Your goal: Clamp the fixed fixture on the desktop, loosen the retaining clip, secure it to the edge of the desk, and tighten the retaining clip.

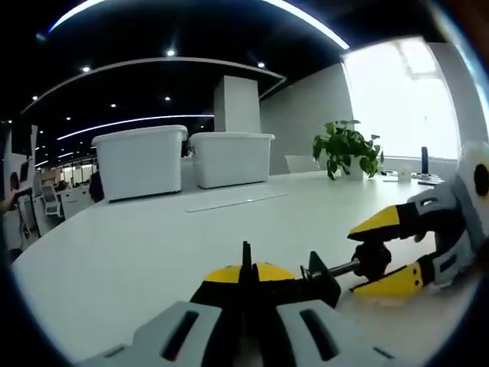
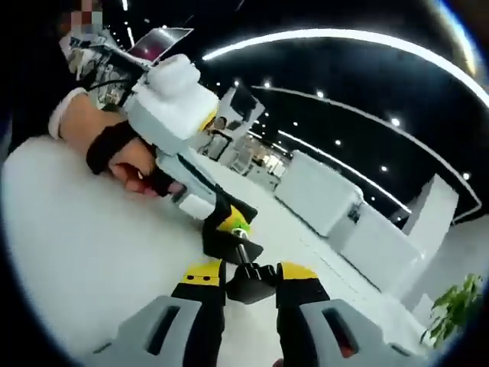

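Black rigid metal clamp fixture (image 1: pixel 317 281) on white table (image 1: pixel 137 252): left tongs (image 1: pixel 246 279) pinching body, right tongs (image 2: pixel 250 277) pinching screw knob (image 2: pixel 252 281); likely light, stiff.

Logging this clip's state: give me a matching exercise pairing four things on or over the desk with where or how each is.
Things:
1. left claw
2. right claw
3. bins
4. plant

States:
A. by the bright window
B. side by side at the desk's far end
C. around the clamp's knob
D. shut on the clamp's body

The clamp sits between the two claws; its knob points toward the right one.

Pairs: 1-D, 2-C, 3-B, 4-A
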The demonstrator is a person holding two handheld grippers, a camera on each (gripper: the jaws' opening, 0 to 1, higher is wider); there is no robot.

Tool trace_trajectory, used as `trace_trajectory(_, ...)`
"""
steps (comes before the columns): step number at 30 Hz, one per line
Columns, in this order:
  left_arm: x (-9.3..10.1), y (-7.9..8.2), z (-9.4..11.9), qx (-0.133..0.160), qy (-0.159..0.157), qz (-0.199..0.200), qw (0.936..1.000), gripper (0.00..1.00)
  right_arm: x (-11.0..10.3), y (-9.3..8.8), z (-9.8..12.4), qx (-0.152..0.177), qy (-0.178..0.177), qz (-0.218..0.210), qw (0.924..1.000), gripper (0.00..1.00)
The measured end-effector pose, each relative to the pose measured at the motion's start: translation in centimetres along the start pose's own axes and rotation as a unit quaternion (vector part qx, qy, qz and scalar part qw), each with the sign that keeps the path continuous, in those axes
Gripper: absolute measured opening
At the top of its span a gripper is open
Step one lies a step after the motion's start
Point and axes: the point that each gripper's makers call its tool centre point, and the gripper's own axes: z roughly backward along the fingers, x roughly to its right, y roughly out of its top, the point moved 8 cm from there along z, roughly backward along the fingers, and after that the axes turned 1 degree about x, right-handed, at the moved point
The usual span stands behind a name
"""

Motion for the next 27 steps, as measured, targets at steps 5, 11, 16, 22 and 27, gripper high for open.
trace_trajectory(5, 0.0, 0.0, 0.0, 0.0, 0.001, 0.0, 1.0, 0.04, -0.2, 0.2, 0.1, 0.003, -0.006, 0.021, 0.9998, 0.22)
trace_trajectory(11, 0.0, 0.0, -0.1, 0.0, 0.0, -0.001, 1.0, 0.04, 0.0, 0.1, 0.3, 0.0, 0.013, -0.046, 0.9989, 0.26)
trace_trajectory(16, 0.1, 0.0, 0.0, 0.0, 0.0, -0.003, 1.0, 0.04, 2.3, -0.2, 0.7, 0.022, 0.006, -0.255, 0.9668, 0.41)
trace_trajectory(22, 0.1, 0.0, 0.0, 0.0, 0.0, -0.003, 1.0, 0.04, 3.7, -2.3, 0.9, 0.011, 0.008, -0.443, 0.8966, 0.37)
trace_trajectory(27, 0.1, 0.0, 0.0, 0.0, 0.0, -0.004, 1.0, 0.04, 3.2, -2.8, 0.3, 0.001, 0.033, -0.495, 0.8682, 0.27)
